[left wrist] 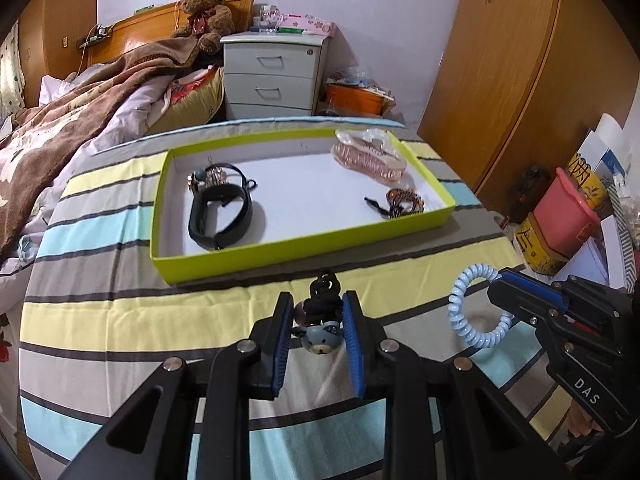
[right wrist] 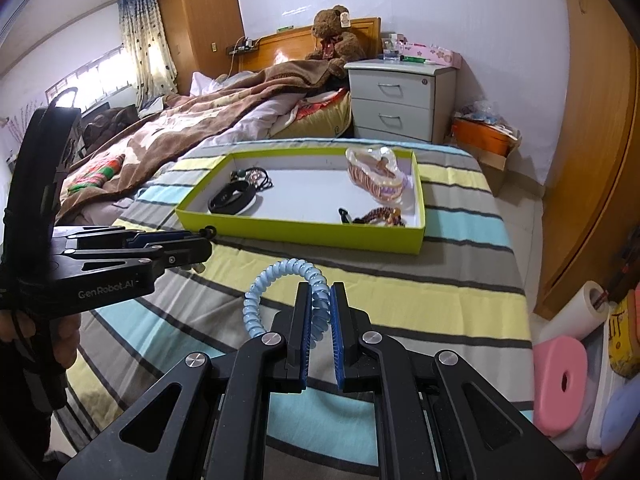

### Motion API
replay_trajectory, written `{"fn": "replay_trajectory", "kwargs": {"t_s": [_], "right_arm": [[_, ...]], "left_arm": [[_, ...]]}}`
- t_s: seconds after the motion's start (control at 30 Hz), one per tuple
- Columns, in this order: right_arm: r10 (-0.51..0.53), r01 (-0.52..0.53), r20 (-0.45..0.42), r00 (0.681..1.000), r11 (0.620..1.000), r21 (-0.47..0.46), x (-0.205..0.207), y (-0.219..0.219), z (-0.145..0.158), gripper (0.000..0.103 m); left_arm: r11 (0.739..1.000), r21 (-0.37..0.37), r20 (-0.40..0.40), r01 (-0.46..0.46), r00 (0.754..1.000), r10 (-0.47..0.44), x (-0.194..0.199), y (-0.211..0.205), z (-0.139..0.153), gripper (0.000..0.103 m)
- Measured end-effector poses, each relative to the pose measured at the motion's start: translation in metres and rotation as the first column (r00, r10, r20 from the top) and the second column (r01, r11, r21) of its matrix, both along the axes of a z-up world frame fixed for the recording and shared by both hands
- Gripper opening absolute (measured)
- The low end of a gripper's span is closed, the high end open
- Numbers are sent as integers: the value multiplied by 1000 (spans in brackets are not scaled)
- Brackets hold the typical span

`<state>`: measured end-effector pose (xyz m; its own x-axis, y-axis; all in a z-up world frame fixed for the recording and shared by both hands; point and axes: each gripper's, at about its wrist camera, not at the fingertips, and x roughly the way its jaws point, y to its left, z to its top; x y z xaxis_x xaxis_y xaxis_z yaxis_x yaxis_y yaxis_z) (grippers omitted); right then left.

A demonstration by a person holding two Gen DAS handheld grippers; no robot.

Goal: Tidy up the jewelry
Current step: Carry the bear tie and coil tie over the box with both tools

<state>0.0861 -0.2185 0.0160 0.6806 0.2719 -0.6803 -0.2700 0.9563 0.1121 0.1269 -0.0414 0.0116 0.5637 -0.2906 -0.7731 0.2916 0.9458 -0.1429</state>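
Striped bedding (left wrist: pixel 120 320) is carrying a green tray (left wrist: pixel 248 256) at frame centre. Below it, the left tool (left wrist: pixel 316 320) is pinching a black bear-charm hair tie (left wrist: pixel 323 320), while the right tool (right wrist: pixel 320 312) is pinching a blue spiral hair tie (right wrist: pixel 276 276), both seemingly lifted for sorting into the tray.

Tray (left wrist: pixel 256 254) on bed (left wrist: pixel 120 320), nightstand (left wrist: pixel 276 76) behind.

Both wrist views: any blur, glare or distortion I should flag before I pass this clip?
Left wrist view: strong fisheye bending, dark corner vignette; the green tray is slightly soft, while the left tool around the black hair tie with the bear charm is sharp. Right wrist view: the same bending, the window is overexposed, and the blue coil hair tie is sharp.
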Motion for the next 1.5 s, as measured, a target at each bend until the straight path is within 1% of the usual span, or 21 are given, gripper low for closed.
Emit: {"fn": "replay_trajectory", "kwargs": {"t_s": [0.17,0.47,0.73,0.87,1.1,1.27,1.5], "right_arm": [[-11,11,22,1000,1000,10,10,-1,11,9],[-17,17,45,999,1000,6,35,1,27,9],[-26,27,40,999,1000,-8,67,4,33,9],[-35,35,13,999,999,-1,85,6,29,9],[-45,45,-61,997,999,2,115,16,9,9],[-51,52,-112,992,999,14,133,21,-8,9],[-40,41,-156,987,999,3,145,29,-25,9]], "left_arm": [[1000,2,31,-3,1000,3,5,4,13,26],[1000,-6,73,-11,997,12,29,11,36,26],[1000,-24,82,-15,996,17,65,15,49,26],[999,-34,74,-15,997,18,85,12,50,26],[999,-46,39,9,999,-7,119,1,37,26],[999,-44,-7,25,1000,-25,141,-8,18,26],[999,-36,-62,36,997,-39,157,-15,-8,26]]}}
